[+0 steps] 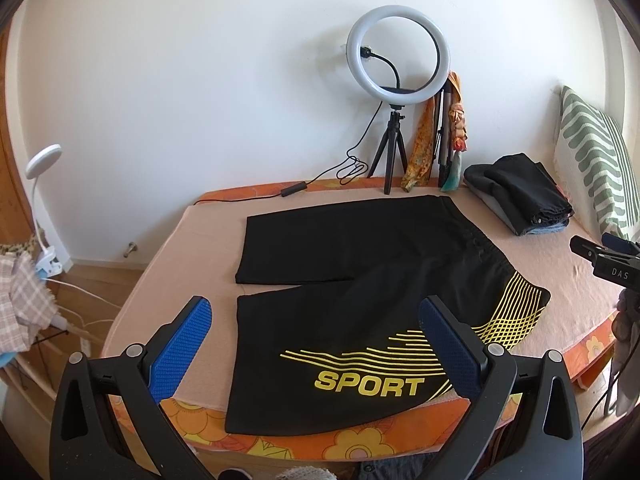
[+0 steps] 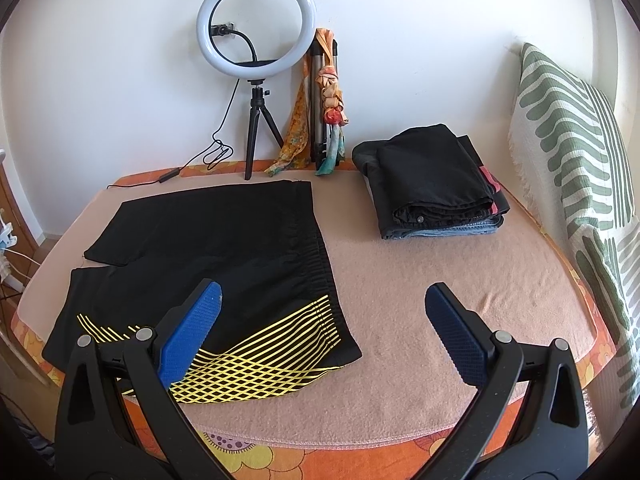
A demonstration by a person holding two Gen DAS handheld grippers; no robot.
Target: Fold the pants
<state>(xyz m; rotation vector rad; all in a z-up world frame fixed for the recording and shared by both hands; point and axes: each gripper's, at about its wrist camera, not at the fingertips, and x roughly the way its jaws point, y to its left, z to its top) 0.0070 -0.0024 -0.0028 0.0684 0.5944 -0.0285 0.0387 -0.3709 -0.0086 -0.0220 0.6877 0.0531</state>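
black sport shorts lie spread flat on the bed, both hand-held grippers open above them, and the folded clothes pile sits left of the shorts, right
Not quite: the folded clothes pile sits to the right of the shorts, as the right wrist view shows. The rest holds: left hand-held gripper and right hand-held gripper are open.

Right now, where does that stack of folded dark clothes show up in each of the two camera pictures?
Left wrist view: the stack of folded clothes sits far right, at the back of the bed, beside the striped pillow.
Right wrist view: the stack lies right of centre, beyond the open right gripper.
Shared landmark: the ring light on its tripod against the wall, left of the stack in both.
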